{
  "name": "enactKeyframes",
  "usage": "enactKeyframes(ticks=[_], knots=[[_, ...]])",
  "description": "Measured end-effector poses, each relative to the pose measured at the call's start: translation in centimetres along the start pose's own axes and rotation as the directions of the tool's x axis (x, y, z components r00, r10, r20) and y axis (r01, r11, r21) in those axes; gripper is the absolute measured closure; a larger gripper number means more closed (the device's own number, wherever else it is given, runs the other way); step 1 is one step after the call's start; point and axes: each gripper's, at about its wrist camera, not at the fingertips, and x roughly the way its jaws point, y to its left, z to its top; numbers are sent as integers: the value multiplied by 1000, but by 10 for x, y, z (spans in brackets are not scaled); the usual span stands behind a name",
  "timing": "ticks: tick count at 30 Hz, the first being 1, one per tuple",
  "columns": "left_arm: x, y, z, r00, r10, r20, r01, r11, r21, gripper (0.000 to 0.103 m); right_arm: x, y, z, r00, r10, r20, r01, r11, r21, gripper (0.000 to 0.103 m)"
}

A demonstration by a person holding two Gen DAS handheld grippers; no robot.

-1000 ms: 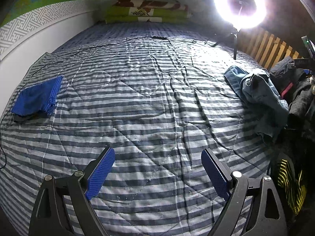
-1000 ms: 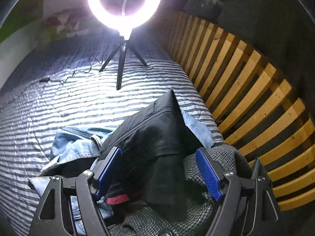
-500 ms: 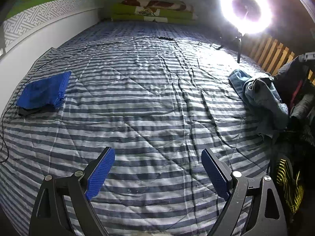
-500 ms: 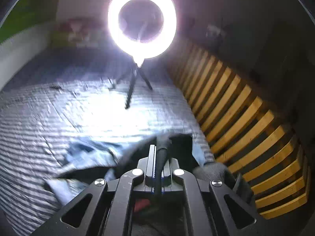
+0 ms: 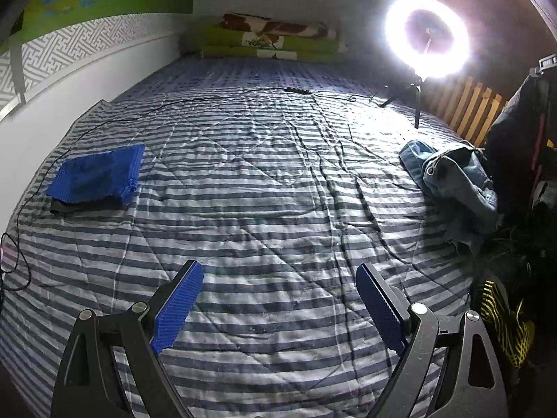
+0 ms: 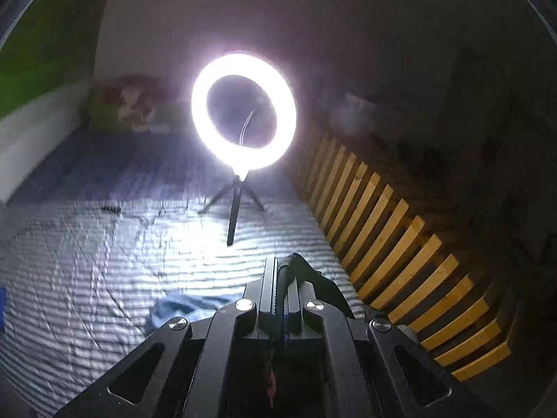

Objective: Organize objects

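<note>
Black garment (image 6: 296,275) hangs pinched (folded blue cloth (image 5: 97,174) lies flat).

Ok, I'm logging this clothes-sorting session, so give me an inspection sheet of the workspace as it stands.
Surface: striped quilt on a bed, wrinkled.
Job's things: folded blue cloth on a dark one, near the wall; denim garment heaped at the opposite edge; dark garment pinched and hanging.
Clutter: yellow-striped dark item at the quilt's edge.
Grippers: left gripper open, empty; right gripper shut on the dark garment.
Cables: black cable across the quilt.
Surroundings: ring light on tripod, wooden slats, pillows.
</note>
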Motion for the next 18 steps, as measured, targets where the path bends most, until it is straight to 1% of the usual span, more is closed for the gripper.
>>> enactKeyframes(ticks=[3, 6, 8, 10, 14, 15, 18], knots=[[2, 3, -1, 1000, 0, -14, 0, 1000, -6, 11, -19, -4, 18, 998, -11, 58, 11, 1000, -6, 101], [5, 1, -2, 1000, 8, -18, -7, 1000, 4, 11, -44, -4, 42, 994, 10, 108, -11, 1000, 9, 101], [5, 0, -1, 1000, 9, -12, -9, 1000, 2, 11, -67, 5, 57, 987, 22, 160, -19, 1000, -20, 101], [3, 1, 2, 1000, 8, -4, -8, 1000, -6, 11, -95, 17, 71, 973, 38, 227, -25, 998, -58, 101], [-4, 10, 8, 1000, 19, 21, -18, 999, -33, 11, -151, 45, 92, 942, 150, 299, -130, 988, -87, 101], [-7, 14, 9, 999, 23, 27, -21, 999, -40, 11, -166, 55, 96, 931, 188, 312, -165, 981, -99, 101], [-19, 32, 11, 997, 50, 53, -46, 997, -70, 11, -195, 82, 97, 904, 289, 317, -258, 957, -135, 101]])
